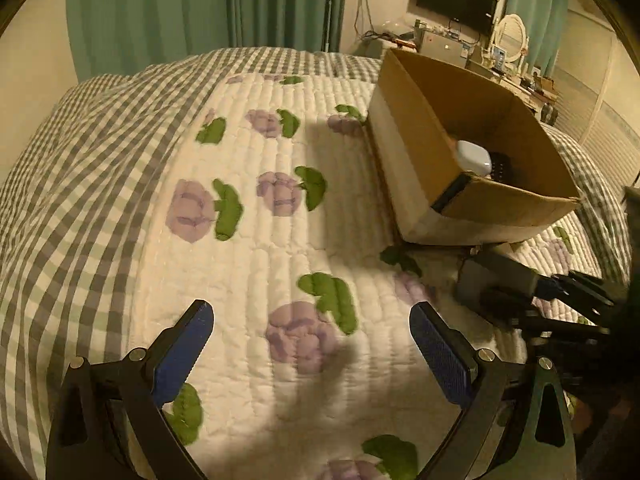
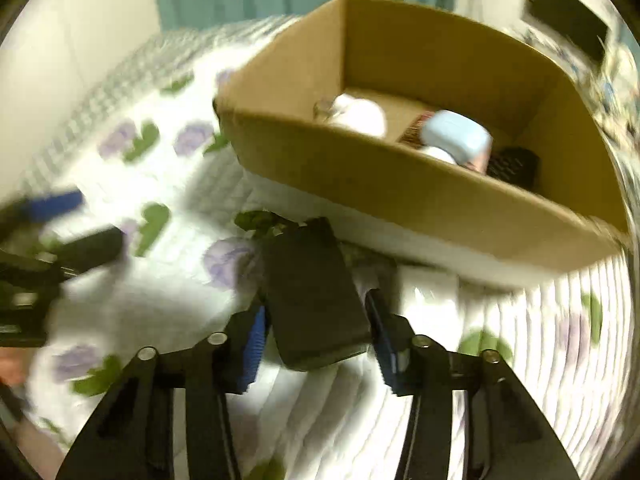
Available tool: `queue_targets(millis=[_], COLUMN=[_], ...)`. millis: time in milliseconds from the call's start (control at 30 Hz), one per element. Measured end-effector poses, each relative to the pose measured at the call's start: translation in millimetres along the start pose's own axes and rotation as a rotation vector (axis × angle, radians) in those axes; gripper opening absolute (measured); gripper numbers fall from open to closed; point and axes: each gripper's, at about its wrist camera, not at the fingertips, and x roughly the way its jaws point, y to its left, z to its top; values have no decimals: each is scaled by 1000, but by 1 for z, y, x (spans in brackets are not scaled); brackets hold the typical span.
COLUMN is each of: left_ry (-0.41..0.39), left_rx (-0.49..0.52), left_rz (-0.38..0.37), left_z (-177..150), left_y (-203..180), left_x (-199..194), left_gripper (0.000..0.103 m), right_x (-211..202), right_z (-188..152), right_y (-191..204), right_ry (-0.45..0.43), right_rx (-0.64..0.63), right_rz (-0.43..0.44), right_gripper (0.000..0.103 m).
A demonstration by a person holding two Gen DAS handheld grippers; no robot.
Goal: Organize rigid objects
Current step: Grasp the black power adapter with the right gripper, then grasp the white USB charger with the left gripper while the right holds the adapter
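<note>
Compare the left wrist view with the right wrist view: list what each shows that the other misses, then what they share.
Left wrist only: a wall-mounted screen seen sharply, an oval mirror on a cluttered dresser, and the left tool open over bare quilt.

Right wrist only: the dark flat block seen from above between the right tool's blue pads; blur hides whether they press it. A round white object lies in the box.

Both: the cardboard box, its pale blue case, the floral quilt.

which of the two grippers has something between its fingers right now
The right gripper: a dark flat block lies between its fingers, beside the cardboard box. The left gripper is open over bare quilt.
</note>
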Motion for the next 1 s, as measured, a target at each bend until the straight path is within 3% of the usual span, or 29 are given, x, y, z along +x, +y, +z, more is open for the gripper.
queue_targets(millis=[67,133,267,400,500,733,833,1000], left_ry=[-3,-10,-25,-14,-4,75,118,148], left_rx=[25,57,64,71,68,49,21,-2], left_rz=[7,-5,-29,-23,-11,-19,-45,-26], left_z=[1,4,10,16,21,24,23,26], left_y=[-11,-26,-55,-88,-112,-159,-174,-189], left_x=[-3,-9,-19,-16,-6,32,52,85], left_gripper=[100,100,100,100,100,99,99,88], right_x=[-20,-35,-57,-85,-100,-91,-82,-68], right_z=[-8,-15,-24,-14,-13,-19,-20,-29], right_y=[-11,-11,-28,-54,-78,-137,-153,-167], right_ry=[-36,-56,-70,-158,-192,-209,-208,-194], right_rx=[65,51,86,166,186,283,330,388], right_rz=[5,-54,-57,-68,-156,-223,-210,-201], right_gripper=[38,38,38,38,38,38,38,38])
